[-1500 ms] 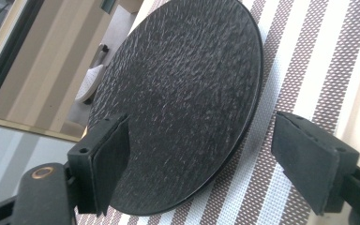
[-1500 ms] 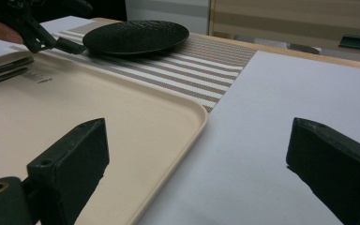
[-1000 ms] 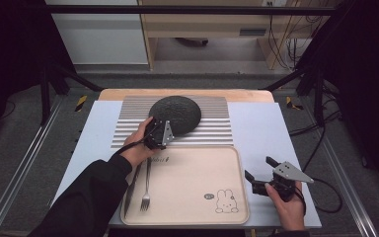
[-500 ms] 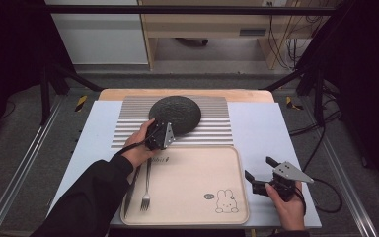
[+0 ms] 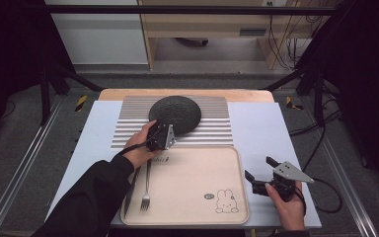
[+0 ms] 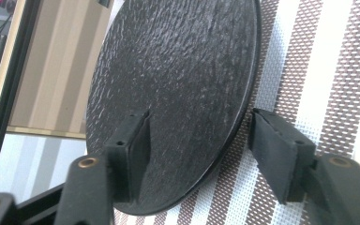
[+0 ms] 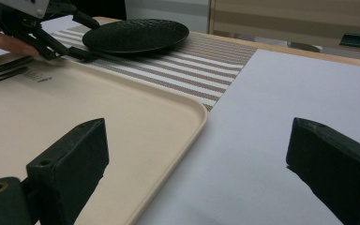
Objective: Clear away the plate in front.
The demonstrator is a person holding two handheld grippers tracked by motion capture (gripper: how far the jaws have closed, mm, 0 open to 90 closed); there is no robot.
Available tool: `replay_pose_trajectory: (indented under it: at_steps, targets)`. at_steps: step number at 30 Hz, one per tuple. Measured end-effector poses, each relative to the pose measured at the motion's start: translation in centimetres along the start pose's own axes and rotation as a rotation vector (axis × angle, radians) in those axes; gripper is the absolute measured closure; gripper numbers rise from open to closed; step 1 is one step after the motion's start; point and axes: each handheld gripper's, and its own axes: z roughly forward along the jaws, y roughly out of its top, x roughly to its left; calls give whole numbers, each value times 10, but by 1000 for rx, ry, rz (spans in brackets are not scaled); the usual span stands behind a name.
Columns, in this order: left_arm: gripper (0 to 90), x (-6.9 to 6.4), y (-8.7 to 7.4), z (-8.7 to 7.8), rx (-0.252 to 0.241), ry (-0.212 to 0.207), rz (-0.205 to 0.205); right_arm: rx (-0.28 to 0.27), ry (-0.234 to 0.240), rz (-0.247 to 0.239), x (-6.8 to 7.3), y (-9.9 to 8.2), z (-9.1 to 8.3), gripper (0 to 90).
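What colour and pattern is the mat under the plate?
The mat has brown and white woven stripes, clearest in the left gripper view; the plate is textured black.

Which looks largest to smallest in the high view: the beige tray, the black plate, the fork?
1. beige tray
2. black plate
3. fork, long but thin
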Motion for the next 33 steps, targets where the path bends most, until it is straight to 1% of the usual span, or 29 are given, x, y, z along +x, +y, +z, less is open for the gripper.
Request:
replay_pose_trajectory:
  at_steps: [7, 9, 10, 15, 18, 19, 23, 26, 28, 31, 33]
  targets:
    - [457, -1, 0, 2, -1, 8, 8, 1, 0, 1, 0, 0, 0, 60]
    - [494, -1, 0, 2, 2, 4, 18, 2, -1, -1, 0, 0, 0, 61]
    - [506, -2, 0, 3, -2, 6, 17, 3, -1, -1, 0, 0, 0, 61]
    - [522, -3, 0, 4, 1, 14, 28, 2, 0, 1, 0, 0, 0, 61]
    - [525, -2, 0, 4, -2, 18, 14, 3, 0, -1, 0, 0, 0, 61]
    - [528, -1, -1, 4, 5, 21, 21, 3, -1, -1, 0, 0, 0, 61]
    - [544, -1, -3, 6, -1, 26, 18, 2, 0, 2, 0, 0, 0, 60]
    - [551, -3, -2, 7, -5, 33, 28, 1, 0, 2, -1, 0, 0, 60]
    - [567, -3, -1, 7, -3, 36, 41, 1, 1, 2, -1, 0, 0, 60]
    - [586, -4, 0, 8, -2, 32, 39, 4, 2, 2, 0, 0, 1, 60]
    - [600, -5, 1, 8, 0, 32, 54, 4, 2, 2, 0, 0, 1, 61]
